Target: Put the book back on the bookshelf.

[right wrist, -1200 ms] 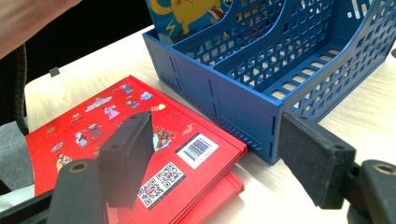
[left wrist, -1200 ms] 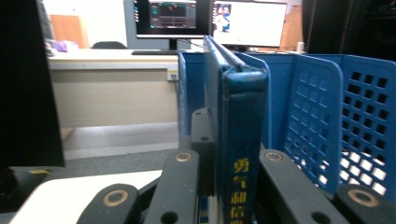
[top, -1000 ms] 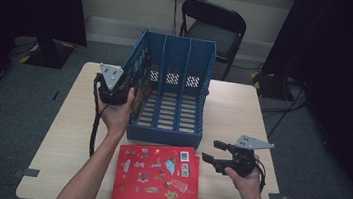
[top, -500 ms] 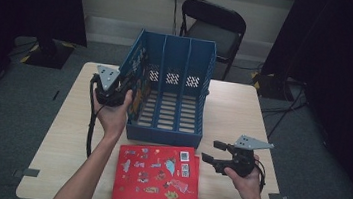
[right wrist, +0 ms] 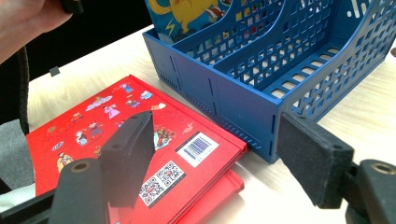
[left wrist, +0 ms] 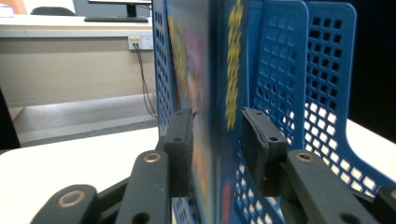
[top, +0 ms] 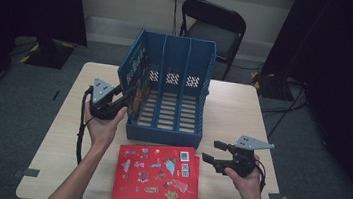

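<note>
Blue plastic framed the work: the file rack [top: 175,92] sat upper centre of the high view, a picture book [top: 139,82] upright in its left slot. Half a second before, our left gripper [top: 113,103] had hovered a touch lower left; now it had edged toward the rack, jaws narrow around the book's edge, pads seemingly just apart from it. We judged it seated. Our right gripper [top: 211,152] waited wide open beside the red books [top: 158,175], probably next.

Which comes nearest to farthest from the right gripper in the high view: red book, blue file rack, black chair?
1. Red book, just left of the right gripper.
2. Blue file rack, beyond it at mid table.
3. Black chair, behind the table.
</note>
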Demonstrator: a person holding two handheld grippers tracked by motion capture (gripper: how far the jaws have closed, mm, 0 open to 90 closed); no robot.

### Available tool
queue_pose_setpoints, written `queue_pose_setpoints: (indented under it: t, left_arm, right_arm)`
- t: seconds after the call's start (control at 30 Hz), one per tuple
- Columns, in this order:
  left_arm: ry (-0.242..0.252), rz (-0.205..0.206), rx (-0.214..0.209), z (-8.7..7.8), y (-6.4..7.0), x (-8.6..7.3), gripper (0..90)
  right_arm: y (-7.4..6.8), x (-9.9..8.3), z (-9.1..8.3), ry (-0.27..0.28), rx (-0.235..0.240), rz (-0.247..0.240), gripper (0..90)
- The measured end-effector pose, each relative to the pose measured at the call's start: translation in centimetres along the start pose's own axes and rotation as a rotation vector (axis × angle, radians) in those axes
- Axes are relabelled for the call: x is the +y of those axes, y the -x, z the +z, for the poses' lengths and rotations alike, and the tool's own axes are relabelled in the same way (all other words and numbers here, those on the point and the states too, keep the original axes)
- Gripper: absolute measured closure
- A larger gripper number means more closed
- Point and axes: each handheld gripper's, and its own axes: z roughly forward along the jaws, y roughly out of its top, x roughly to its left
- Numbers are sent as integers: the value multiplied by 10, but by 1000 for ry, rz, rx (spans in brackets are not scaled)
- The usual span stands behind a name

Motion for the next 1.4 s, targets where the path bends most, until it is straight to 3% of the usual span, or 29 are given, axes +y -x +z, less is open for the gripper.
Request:
queue_pose_setpoints:
  t: [0.07, 0.13, 0.17, 0.3, 0.37, 0.47, 0.67, 0.83, 1.0, 1.4]
  left_arm:
    - [-19, 18, -9, -3, -3, -3, 639]
    - [-35, 19, -61, -7, -7, -5, 662]
    - [-49, 48, -68, -9, -7, -7, 663]
    - [-93, 91, -109, -14, -8, -16, 724]
    - [-116, 80, -131, -13, -9, -23, 754]
    - [-166, 143, -146, -10, -8, -31, 778]
    - [-209, 151, -159, -4, -11, -41, 824]
    - [-208, 145, -159, -2, -9, -42, 829]
    - [-209, 183, -145, 2, -3, -41, 830]
    - [-202, 159, -129, 6, -2, -41, 823]
  right_arm:
    - [0, 0, 0, 2, -1, 1, 275]
    - [0, 0, -1, 4, -2, 1, 276]
    - [0, 0, -1, 4, -3, 1, 276]
    - [1, -1, 0, 2, -4, 5, 276]
    - [0, -1, 1, -2, -2, 4, 275]
    - [0, -1, 3, -4, -2, 2, 275]
    - [-1, -1, 5, -9, 2, 1, 275]
    - [-1, -1, 5, -7, 2, 4, 274]
    - [0, -1, 6, -9, 3, 3, 274]
    - [-1, -1, 5, -11, 3, 1, 274]
